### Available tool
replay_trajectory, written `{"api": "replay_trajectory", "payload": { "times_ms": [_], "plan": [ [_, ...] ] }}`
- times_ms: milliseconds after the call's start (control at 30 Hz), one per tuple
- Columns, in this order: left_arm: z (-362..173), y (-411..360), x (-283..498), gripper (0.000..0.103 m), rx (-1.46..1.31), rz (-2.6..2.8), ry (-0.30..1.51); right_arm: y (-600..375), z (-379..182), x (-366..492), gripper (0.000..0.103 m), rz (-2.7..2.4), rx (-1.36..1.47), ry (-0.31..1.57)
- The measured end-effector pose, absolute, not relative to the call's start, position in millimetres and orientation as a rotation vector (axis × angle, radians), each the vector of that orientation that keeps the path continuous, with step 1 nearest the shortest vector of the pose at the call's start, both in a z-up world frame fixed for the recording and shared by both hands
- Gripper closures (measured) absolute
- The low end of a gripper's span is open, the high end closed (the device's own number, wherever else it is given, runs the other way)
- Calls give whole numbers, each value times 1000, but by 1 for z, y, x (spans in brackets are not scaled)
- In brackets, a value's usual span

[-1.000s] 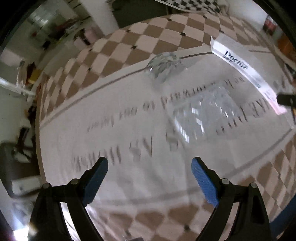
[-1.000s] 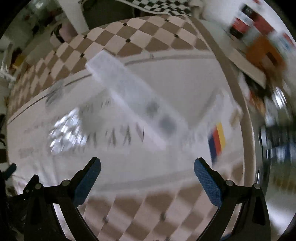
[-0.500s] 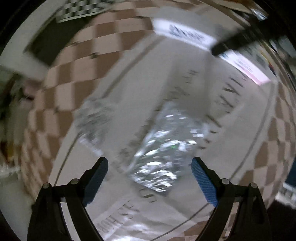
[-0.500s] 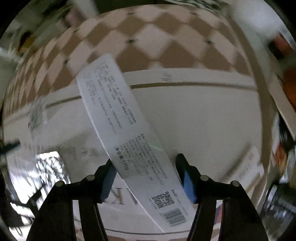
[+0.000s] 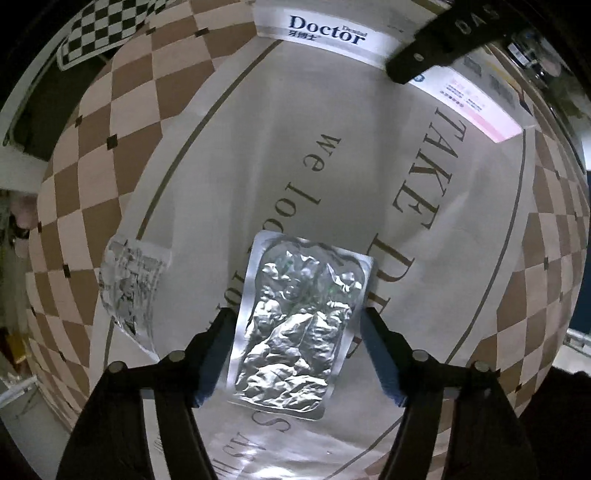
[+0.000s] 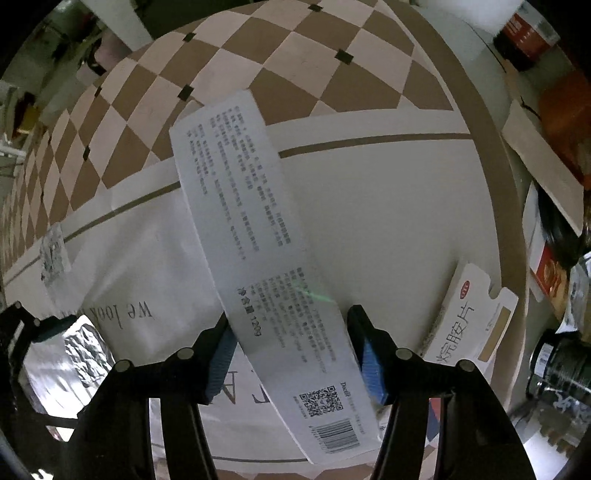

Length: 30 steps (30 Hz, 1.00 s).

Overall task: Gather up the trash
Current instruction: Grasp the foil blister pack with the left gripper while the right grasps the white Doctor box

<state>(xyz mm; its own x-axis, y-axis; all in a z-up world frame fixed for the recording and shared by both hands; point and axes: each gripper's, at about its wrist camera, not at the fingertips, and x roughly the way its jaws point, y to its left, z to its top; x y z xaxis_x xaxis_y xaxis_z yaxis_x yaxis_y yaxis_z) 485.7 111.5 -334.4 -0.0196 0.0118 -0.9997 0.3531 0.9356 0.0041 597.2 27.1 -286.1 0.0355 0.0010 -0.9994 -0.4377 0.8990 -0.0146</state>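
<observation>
**Both grippers close around trash on the printed tablecloth**

The left gripper points down at a silver foil blister pack that lies flat on the white tablecloth. The pack sits between the two blue pads. The jaws are closing; the left pad looks to be at the edge of the foil, and the right pad is just beside the other edge, but I cannot tell if they already press on it. To the left of the pack, apart from it, lies a small crumpled clear wrapper near the brown line of the cloth. At the top of this view the long white toothpaste box with the word "Doctor" shows, and a black finger of the other gripper crosses it.

The right gripper also points down. Its jaws are closing, with the toothpaste box between the pads. The box lies diagonally on the tablecloth, with small print, a QR code and a barcode on its upper face. Both pads stand very near its long sides; real contact I cannot confirm. To the right, just beside the gripper, lies a white medicine box with Chinese characters. At the far left the foil blister pack is seen under the other gripper.
</observation>
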Motion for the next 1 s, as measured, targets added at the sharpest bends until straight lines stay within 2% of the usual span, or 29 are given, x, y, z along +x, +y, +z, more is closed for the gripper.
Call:
{"api": "replay_trajectory", "payload": {
  "times_ms": [133, 367, 467, 567, 733, 800, 1000],
  "plan": [
    [-329, 131, 482, 38, 118, -119, 1583, 32, -285, 583, 46, 358, -351, 1517],
    [-323, 203, 440, 38, -561, 334, 1525, 35, -284, 545, 48, 363, -255, 1581],
    [-324, 216, 427, 38, -714, 429, 1483, 42, -291, 525, 48, 363, -225, 1613],
    [-330, 210, 430, 38, -683, 449, 1489, 50, -301, 514, 46, 364, -222, 1644],
    [-337, 183, 452, 37, -452, 410, 1570, 74, -305, 514, 40, 335, -308, 1639],
    [-338, 173, 456, 34, -431, 408, 1560, 82, -302, 515, 40, 331, -352, 1594],
    [-340, 171, 452, 37, -413, 386, 1527, 101, -303, 515, 39, 310, -416, 1552]
  ]
}}
